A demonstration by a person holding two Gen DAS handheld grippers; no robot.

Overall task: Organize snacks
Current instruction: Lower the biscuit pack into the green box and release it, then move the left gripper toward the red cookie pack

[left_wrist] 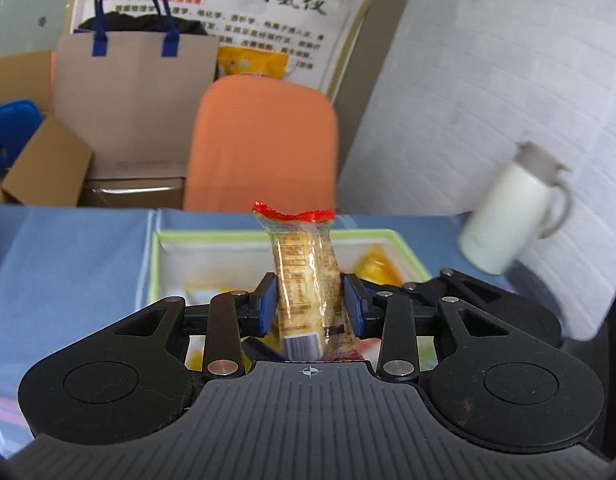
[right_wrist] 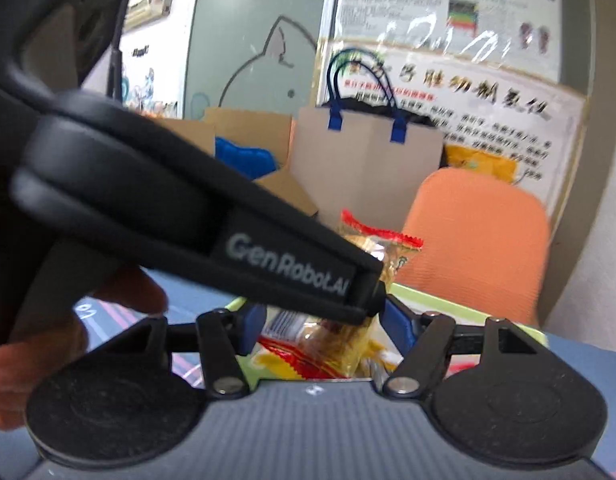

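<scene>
My left gripper (left_wrist: 310,302) is shut on a clear cracker packet (left_wrist: 305,280) with red crimped ends, held upright above a white box with a green rim (left_wrist: 163,248). Other yellow snack packets (left_wrist: 378,266) lie in the box. In the right wrist view the left gripper's black body (right_wrist: 187,216) crosses in front, with the same packet (right_wrist: 382,246) at its tip. My right gripper (right_wrist: 322,326) is open over the box's green rim (right_wrist: 460,300); yellow and red packets (right_wrist: 308,354) lie between and below its blue pads.
A blue cloth (left_wrist: 67,260) covers the table. A white thermos jug (left_wrist: 512,216) stands at the right. An orange chair (left_wrist: 263,144) is behind the table, with a paper bag (left_wrist: 135,108) and cardboard boxes (left_wrist: 39,168) beyond. A hand (right_wrist: 35,360) shows at left.
</scene>
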